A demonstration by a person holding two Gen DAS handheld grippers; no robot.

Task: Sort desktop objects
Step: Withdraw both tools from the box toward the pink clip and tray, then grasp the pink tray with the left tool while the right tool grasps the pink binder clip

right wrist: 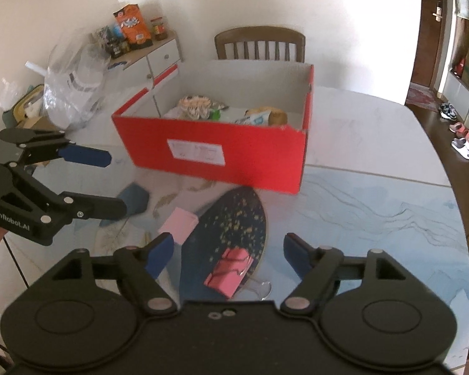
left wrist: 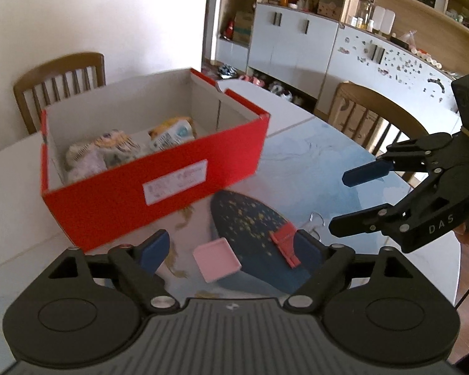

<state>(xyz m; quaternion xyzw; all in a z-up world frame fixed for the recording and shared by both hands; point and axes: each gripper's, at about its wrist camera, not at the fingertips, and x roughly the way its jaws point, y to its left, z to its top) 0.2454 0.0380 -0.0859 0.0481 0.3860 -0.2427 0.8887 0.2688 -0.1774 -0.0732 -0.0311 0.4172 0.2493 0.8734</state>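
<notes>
Through my left wrist camera, my left gripper (left wrist: 234,251) stands spread and empty. The flat pink square pad (left wrist: 216,259) lies on the glass-topped table (left wrist: 344,156) between my fingers at twelve o'clock, nearer the left one. The red binder clip (left wrist: 285,245) sits at one o'clock, touching the right finger's inner edge, its long axis running away from me. The red cardboard box (left wrist: 159,184) holding snack packets stands beyond at eleven o'clock.

Through my right wrist camera, my right gripper (right wrist: 229,251), also spread and empty, has the clip dead ahead between its fingers, wire handles toward me; the pad lies at eleven o'clock. So I judge left for the pad, right for the clip. Only this view shows the clip's handles.
</notes>
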